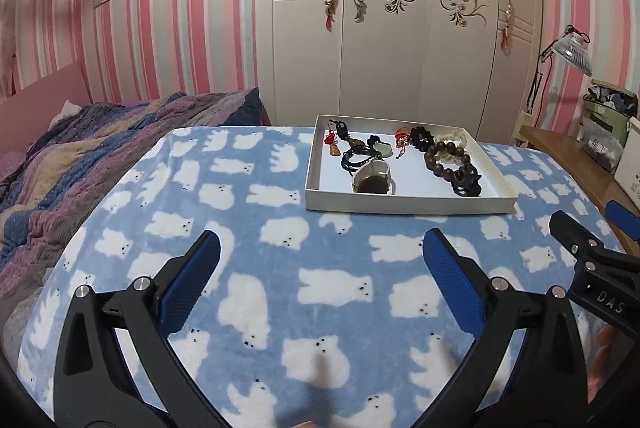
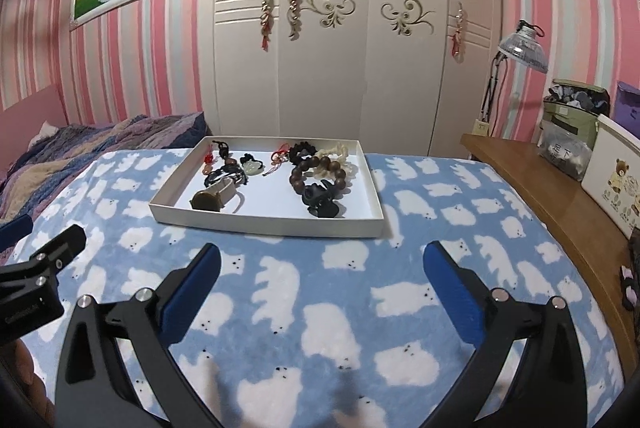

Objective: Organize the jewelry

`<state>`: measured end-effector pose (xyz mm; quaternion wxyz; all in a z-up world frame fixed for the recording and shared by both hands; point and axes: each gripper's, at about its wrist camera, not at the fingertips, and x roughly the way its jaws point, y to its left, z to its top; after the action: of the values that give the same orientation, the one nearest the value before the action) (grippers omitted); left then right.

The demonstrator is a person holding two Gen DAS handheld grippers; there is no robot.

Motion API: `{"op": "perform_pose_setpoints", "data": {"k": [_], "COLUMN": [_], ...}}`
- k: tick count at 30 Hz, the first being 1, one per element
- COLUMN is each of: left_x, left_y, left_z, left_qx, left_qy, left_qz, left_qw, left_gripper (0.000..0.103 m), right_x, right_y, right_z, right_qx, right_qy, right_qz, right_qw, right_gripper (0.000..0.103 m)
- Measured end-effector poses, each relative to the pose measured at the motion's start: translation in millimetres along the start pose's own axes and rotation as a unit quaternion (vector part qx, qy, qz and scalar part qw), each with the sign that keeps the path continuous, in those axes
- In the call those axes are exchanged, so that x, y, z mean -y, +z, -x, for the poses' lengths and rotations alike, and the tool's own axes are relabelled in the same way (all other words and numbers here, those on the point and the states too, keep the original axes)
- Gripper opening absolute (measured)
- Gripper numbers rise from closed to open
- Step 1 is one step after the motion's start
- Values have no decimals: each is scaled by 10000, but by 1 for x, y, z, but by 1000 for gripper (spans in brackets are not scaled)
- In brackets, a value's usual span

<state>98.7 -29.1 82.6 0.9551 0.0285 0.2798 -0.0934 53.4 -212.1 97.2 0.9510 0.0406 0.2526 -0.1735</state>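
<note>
A white shallow tray [image 1: 408,205] [image 2: 264,224] sits on the blue bear-print blanket. It holds several pieces: a brown bead bracelet [image 1: 448,158] [image 2: 320,168], a black carved piece [image 1: 466,182] [image 2: 322,202], a watch [image 1: 372,178] [image 2: 214,198], cord pendants [image 1: 352,148] [image 2: 228,164] and a white bracelet [image 1: 454,138] [image 2: 336,150]. My left gripper [image 1: 322,248] is open and empty, short of the tray. My right gripper [image 2: 320,256] is open and empty, just before the tray's near wall. Each gripper shows at the edge of the other view.
The blanket [image 1: 260,268] covers the table. A bed with a striped quilt [image 1: 100,156] lies left. A wooden shelf [image 2: 560,204] with boxes, bags and a desk lamp [image 2: 520,44] stands right. A white wardrobe [image 2: 328,48] stands behind.
</note>
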Motion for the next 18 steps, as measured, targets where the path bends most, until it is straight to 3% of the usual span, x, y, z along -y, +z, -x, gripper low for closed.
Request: {"op": "perform_pose_setpoints", "data": {"k": [9, 18], "left_x": [13, 8], "left_y": [-12, -12], "left_z": [0, -1], "left_qx": [15, -11], "left_qy": [-57, -20], "left_qz": [-261, -178], "left_qw": [9996, 9998], "left_gripper": [100, 100], "right_x": [-6, 4], "right_y": [-10, -9], "right_z": [-6, -10], "right_qx": [-21, -25], "right_qy": [-100, -327], "right_qz": [45, 15], "right_qw": [9999, 9995], "right_gripper": [101, 101]}}
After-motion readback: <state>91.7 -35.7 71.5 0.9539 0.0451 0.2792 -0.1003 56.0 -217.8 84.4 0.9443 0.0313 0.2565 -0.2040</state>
